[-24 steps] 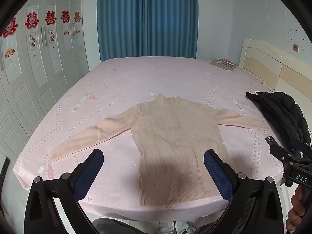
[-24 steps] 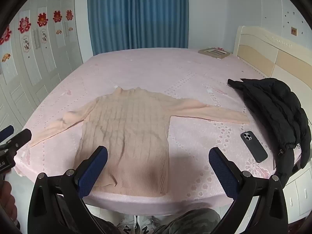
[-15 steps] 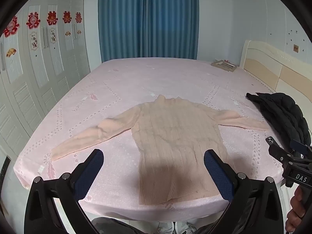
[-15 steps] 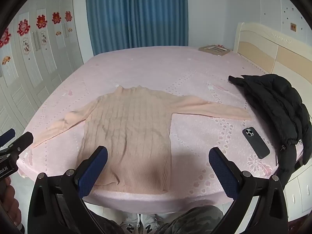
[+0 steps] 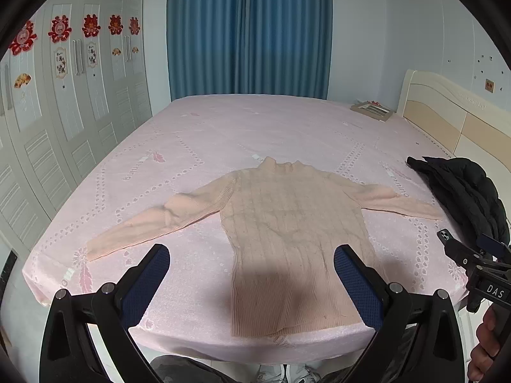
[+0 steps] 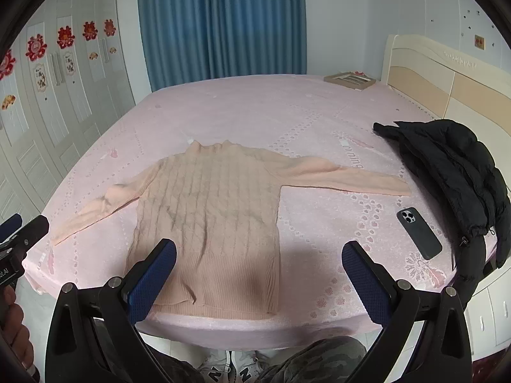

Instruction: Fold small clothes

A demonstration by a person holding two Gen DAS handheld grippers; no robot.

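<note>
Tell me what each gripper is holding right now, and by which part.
Nothing is held. The left gripper and right gripper both hang open above the bed's near edge, clear of the pink sweater lying flat on it.

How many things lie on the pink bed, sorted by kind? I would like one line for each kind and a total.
Sweater: 1
Black jacket: 1
Phone: 1
Flat framed item at the far corner: 1
Total: 4
</note>
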